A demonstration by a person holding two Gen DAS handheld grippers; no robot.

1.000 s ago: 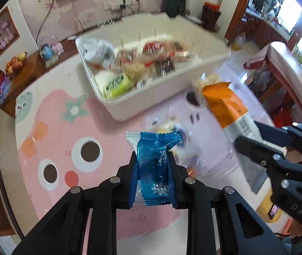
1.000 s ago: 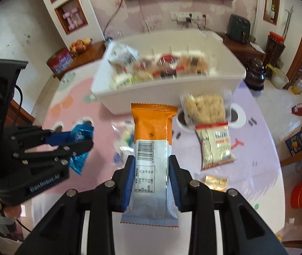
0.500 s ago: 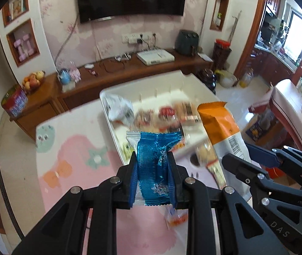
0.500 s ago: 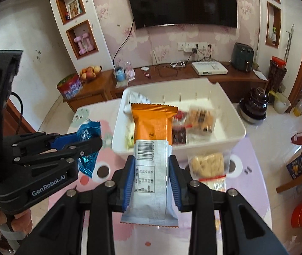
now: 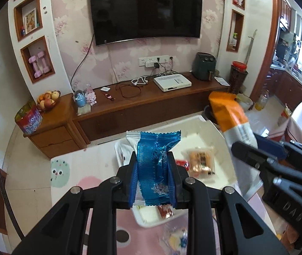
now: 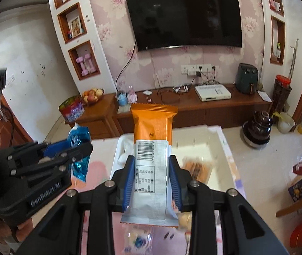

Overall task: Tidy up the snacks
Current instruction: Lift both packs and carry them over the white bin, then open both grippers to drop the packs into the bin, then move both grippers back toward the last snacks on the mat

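Now clamped: left tool (image 5: 153, 171), blue pads pinching a shiny blue foil snack packet (image 5: 154, 165) low in the centre of the left wrist view, packet upright between the fingers. Likewise clamped: right tool (image 6: 152, 177), pressing on a long orange-and-white wrapped snack bar (image 6: 152, 148) with a barcode, held upright at the middle of the right wrist view. Seen from the left camera at the right edge, same bar (image 5: 233, 123) tilted, orange end uppermost; seen from the right camera at the left edge, same blue packet (image 6: 79, 146) poking from the other tool.

Just behind both packets, lower centre: white rectangular plastic bin (image 5: 210, 127) resting on a counter with a pink cartoon-print cover (image 5: 91, 180). Inside the bin, a clear-wrapped pack of brown biscuits (image 5: 200, 160) and a small red packet (image 5: 181, 163). Near the bottom edge, on the cover, a blurred clear-wrapped snack (image 5: 176, 239).

Farther back, across the upper half: dark wooden cabinet (image 5: 151, 99) along a floral wall, carrying a white set-top box (image 5: 172, 81), with a black flat television (image 5: 145, 10) mounted above.
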